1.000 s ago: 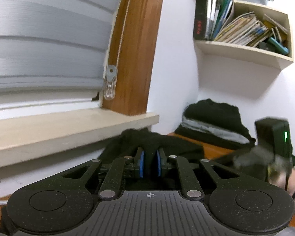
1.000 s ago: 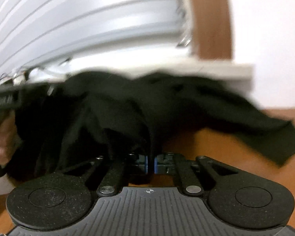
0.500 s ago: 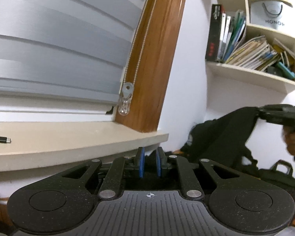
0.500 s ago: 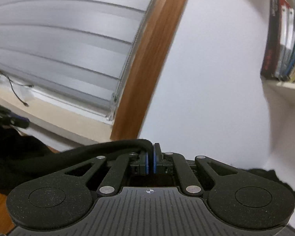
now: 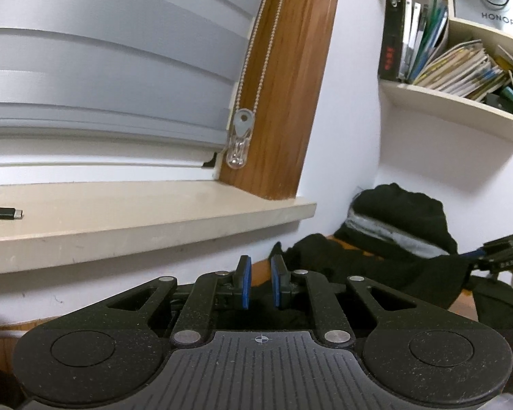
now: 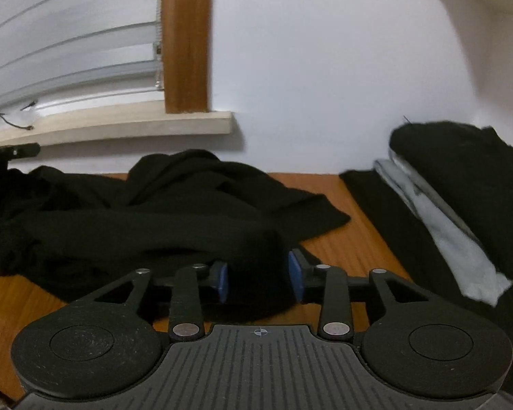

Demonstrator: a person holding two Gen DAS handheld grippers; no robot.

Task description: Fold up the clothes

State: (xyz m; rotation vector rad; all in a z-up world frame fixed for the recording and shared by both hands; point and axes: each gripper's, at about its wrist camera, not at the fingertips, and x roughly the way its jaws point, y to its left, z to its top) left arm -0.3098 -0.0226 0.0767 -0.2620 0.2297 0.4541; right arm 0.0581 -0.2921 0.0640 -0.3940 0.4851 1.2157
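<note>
Right hand-held gripper (image 6: 258,275) newly parted over black garment (image 6: 174,212)

We count two grippers, the left gripper (image 5: 260,285) and the right gripper (image 6: 258,280). We see one loose black garment (image 6: 174,212) at centre left, one stack of folded clothes (image 6: 461,198) at right, and one cable plug (image 5: 8,213).

Black garment (image 6: 174,212) lies rumpled on the wooden desk (image 6: 352,239) — folded black-and-grey stack (image 6: 461,198) sits right, by the wall.
</note>
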